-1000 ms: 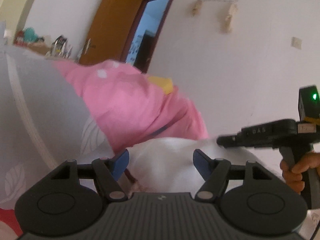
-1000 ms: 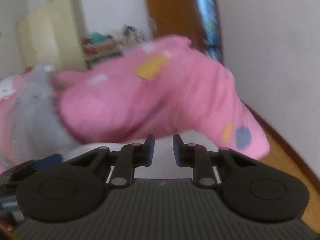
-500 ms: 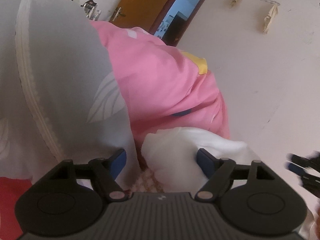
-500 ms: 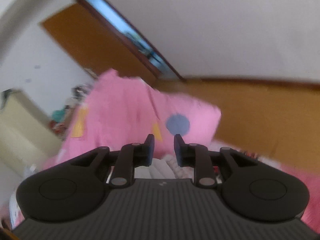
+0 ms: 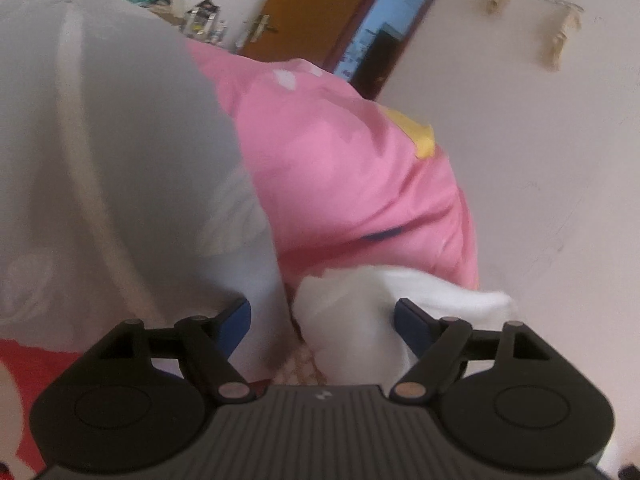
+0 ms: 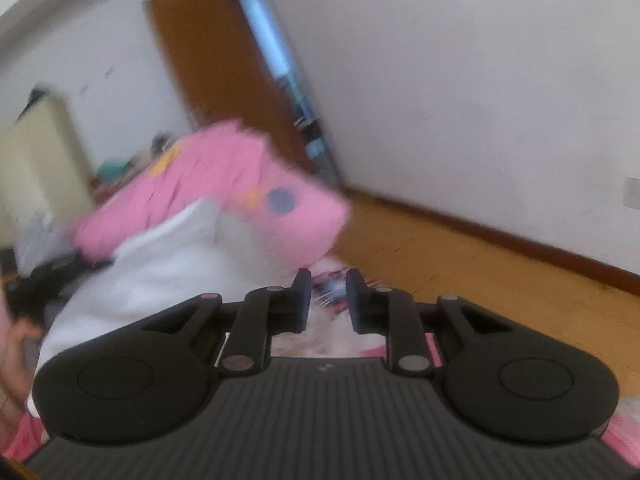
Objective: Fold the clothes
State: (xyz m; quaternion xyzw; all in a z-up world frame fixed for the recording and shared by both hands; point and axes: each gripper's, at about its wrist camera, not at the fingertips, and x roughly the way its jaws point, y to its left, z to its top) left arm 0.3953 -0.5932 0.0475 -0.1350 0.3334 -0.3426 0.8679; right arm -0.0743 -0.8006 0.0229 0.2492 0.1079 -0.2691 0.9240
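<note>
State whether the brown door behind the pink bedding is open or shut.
Open: the brown door is swung aside from its dark frame, and the doorway shows a bright room beyond the pink bedding.

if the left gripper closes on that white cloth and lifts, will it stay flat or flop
Likely flop: the white cloth already lies bunched in soft folds between the open jaws of the left gripper. It looks thin and light, so a pinch would probably lift one fold while the rest hangs and drags against the pink bedding.

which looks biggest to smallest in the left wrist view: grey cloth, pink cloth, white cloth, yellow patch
1. grey cloth, though it is nearest the camera, which inflates it
2. pink cloth
3. white cloth
4. yellow patch
</note>
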